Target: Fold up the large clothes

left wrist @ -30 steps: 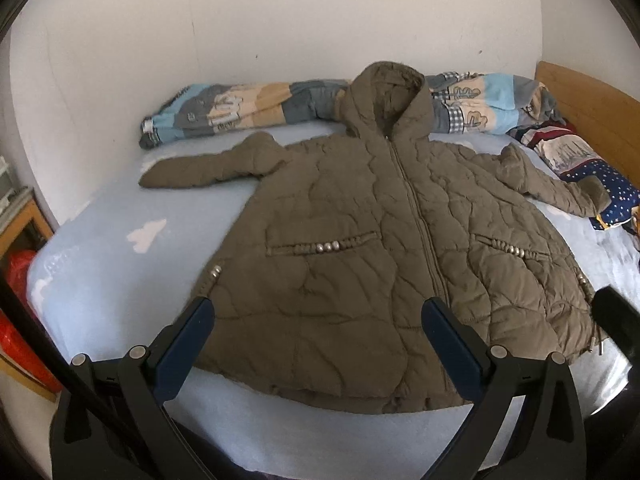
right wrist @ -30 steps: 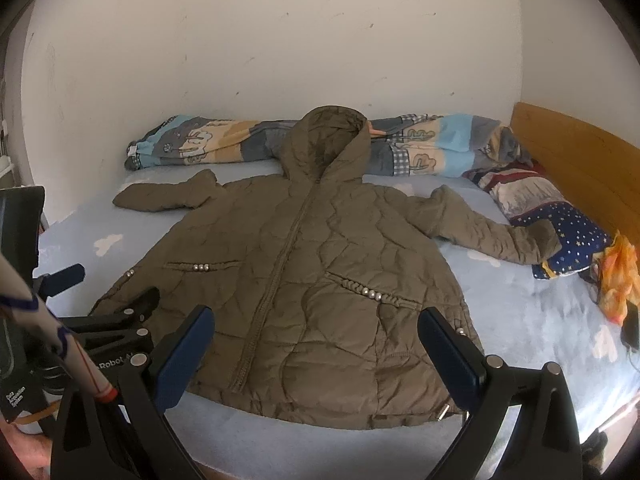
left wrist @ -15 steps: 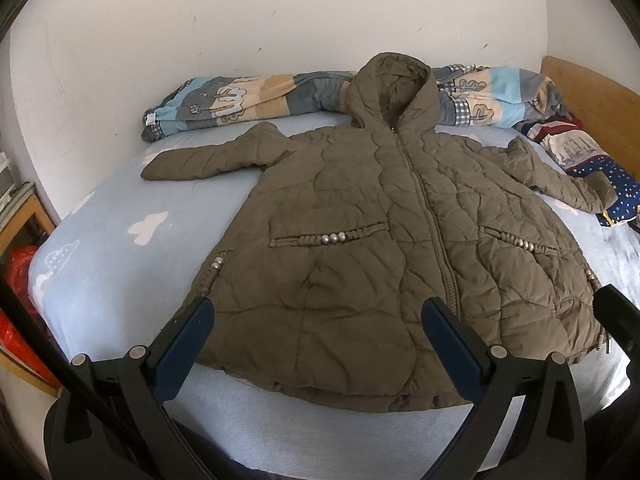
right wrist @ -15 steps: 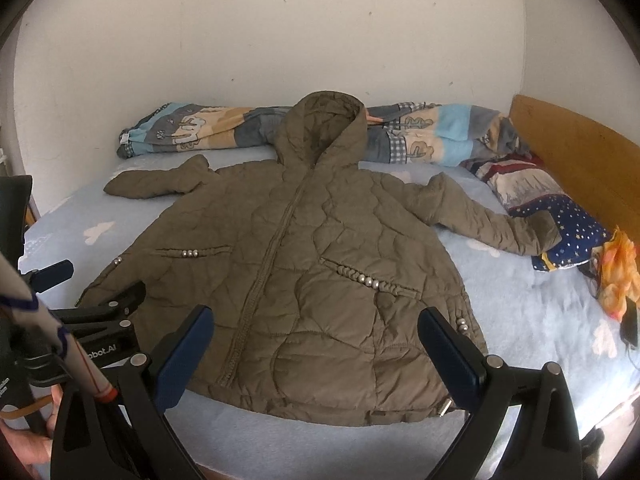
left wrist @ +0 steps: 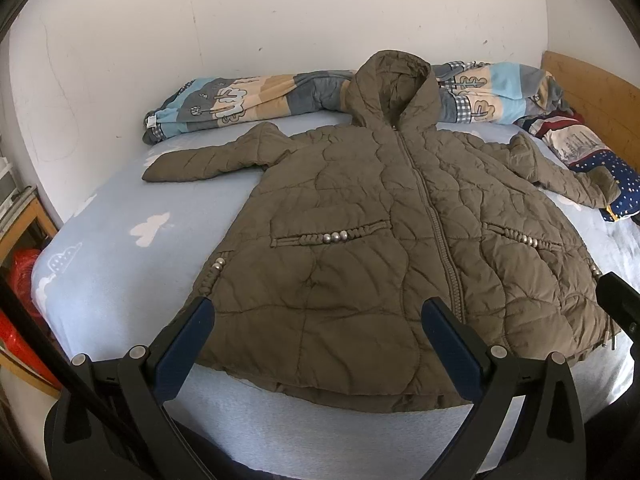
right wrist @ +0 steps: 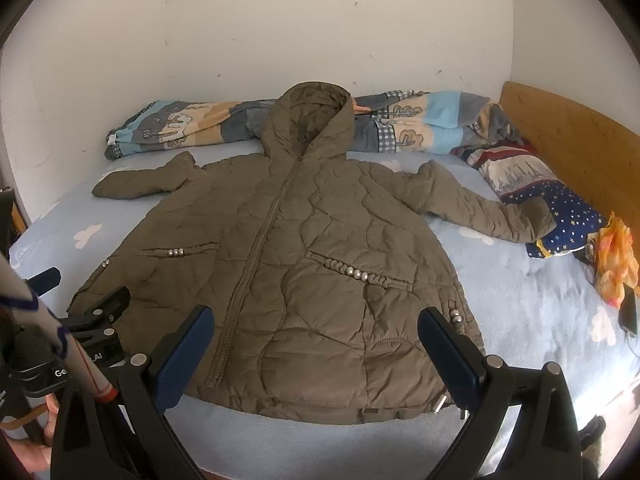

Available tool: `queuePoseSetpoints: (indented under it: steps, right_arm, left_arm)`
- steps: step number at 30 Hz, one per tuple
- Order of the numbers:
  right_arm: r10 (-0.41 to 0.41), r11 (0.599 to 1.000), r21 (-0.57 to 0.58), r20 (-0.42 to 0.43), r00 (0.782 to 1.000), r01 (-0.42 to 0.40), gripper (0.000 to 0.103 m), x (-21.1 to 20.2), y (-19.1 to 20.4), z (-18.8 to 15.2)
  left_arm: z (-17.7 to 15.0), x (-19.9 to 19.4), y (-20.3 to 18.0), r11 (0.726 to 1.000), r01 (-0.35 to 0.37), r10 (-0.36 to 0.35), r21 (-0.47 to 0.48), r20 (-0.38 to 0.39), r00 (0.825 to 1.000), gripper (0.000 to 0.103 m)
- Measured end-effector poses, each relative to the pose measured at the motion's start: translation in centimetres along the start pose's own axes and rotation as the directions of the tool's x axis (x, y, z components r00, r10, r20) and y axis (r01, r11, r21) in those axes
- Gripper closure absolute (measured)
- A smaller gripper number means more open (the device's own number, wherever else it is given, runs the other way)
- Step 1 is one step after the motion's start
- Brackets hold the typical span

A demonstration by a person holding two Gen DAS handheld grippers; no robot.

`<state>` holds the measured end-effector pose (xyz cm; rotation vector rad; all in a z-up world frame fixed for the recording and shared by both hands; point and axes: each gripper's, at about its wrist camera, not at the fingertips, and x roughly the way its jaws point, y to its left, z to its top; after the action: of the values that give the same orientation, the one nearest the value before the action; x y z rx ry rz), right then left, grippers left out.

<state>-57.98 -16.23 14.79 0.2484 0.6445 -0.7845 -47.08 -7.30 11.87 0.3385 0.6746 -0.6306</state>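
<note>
**Both grippers poised above the hem, nothing grasped**

The olive quilted jacket (left wrist: 384, 248) lies flat, zipped, hood toward the bed's (left wrist: 120, 248) far edge, hem at the near edge. Left gripper (left wrist: 316, 344) and right gripper (right wrist: 316, 344) hover with jaws wide apart. A good fold likely starts with each sleeve; puffy padding resists creasing, so pinch deep.

Both wrist views look from the bed's foot edge toward the white wall, sharing the olive quilted hooded jacket (left wrist: 380, 240) (right wrist: 296, 264) (left view slightly nearer).
</note>
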Motion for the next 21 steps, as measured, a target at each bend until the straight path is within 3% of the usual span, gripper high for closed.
queuePoseSetpoints:
  steps: [21]
  right_arm:
    - [-0.047, 0.998, 0.029, -0.043, 0.998, 0.049, 0.000, 0.8, -1.1, 0.0]
  left_arm:
    - [-0.1, -0.2, -1.0, 0.999, -0.006, 0.006, 0.033, 0.007, 1.000, 0.000]
